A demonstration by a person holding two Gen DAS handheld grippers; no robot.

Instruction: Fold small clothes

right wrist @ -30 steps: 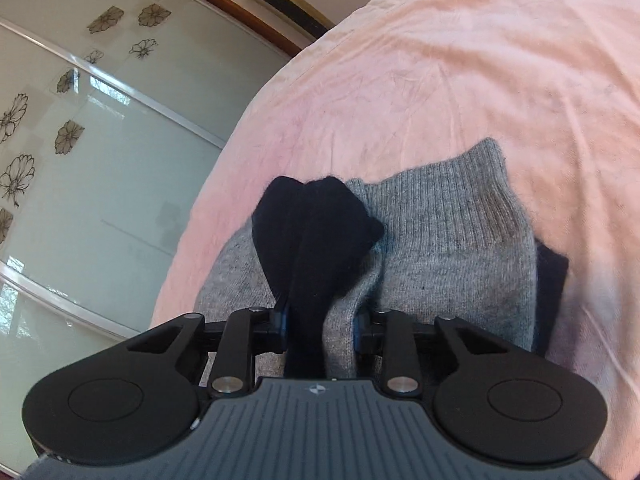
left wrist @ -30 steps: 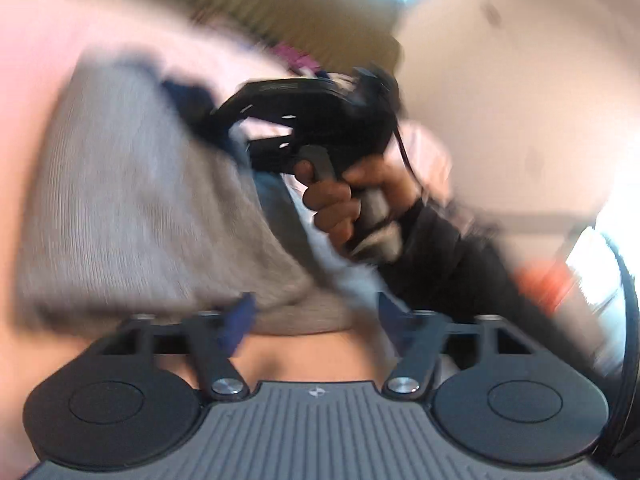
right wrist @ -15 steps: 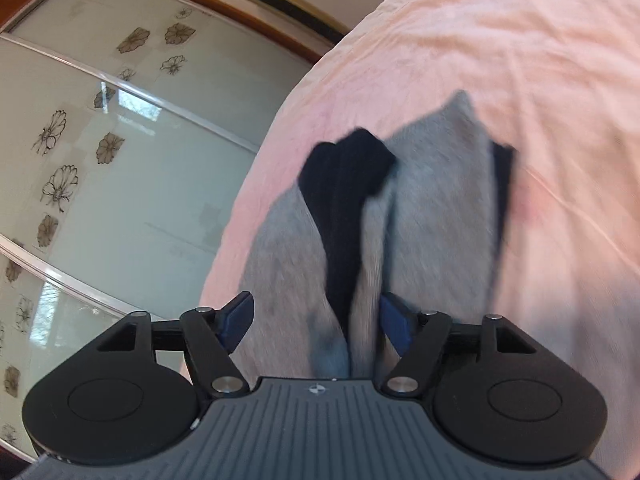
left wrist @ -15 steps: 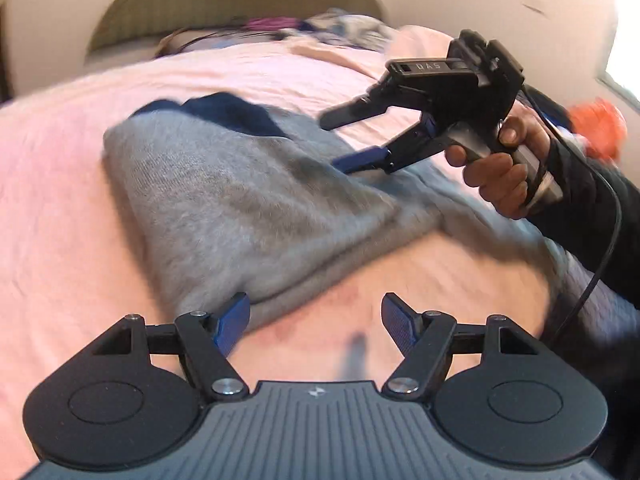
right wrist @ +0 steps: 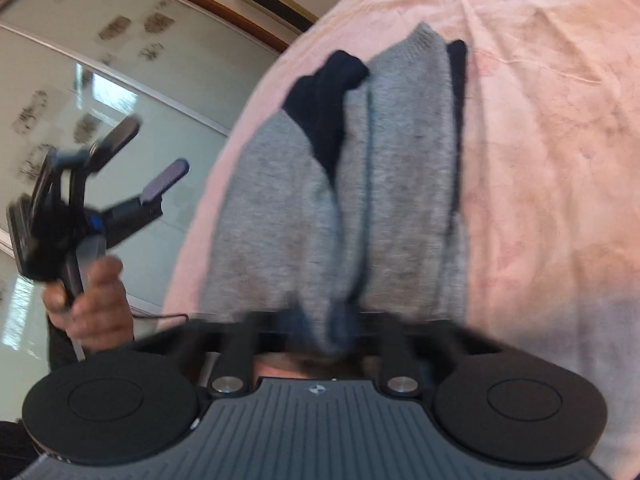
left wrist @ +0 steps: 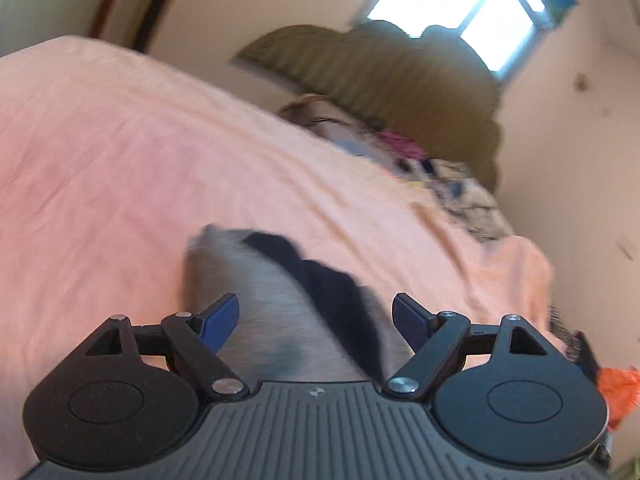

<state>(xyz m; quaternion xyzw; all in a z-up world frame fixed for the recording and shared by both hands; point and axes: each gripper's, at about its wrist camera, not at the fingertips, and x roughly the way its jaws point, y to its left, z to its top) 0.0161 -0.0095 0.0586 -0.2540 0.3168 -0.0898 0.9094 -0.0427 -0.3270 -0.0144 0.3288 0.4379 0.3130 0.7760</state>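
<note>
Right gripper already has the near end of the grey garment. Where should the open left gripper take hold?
Judging by its pose: the far grey corner, coming from the left. The left gripper is open there; that corner lies flat beside the dark cuff.

Left wrist view: sits just behind left claw (left wrist: pixel 316 320), low over pink bed (left wrist: pixel 120 160), tilted, facing headboard (left wrist: pixel 380 76) and window (left wrist: pixel 460 12); grey garment (left wrist: pixel 272 312) close under lens. Right wrist view: behind right claw (right wrist: pixel 340 328), looking down along bed (right wrist: pixel 560 160) toward glass sliding doors (right wrist: pixel 100 100); garment (right wrist: pixel 380 200) fills centre, very near. Shared: same grey-and-navy garment, same pink sheet. Right view also catches left claw (right wrist: pixel 148 160) at left edge.
</note>
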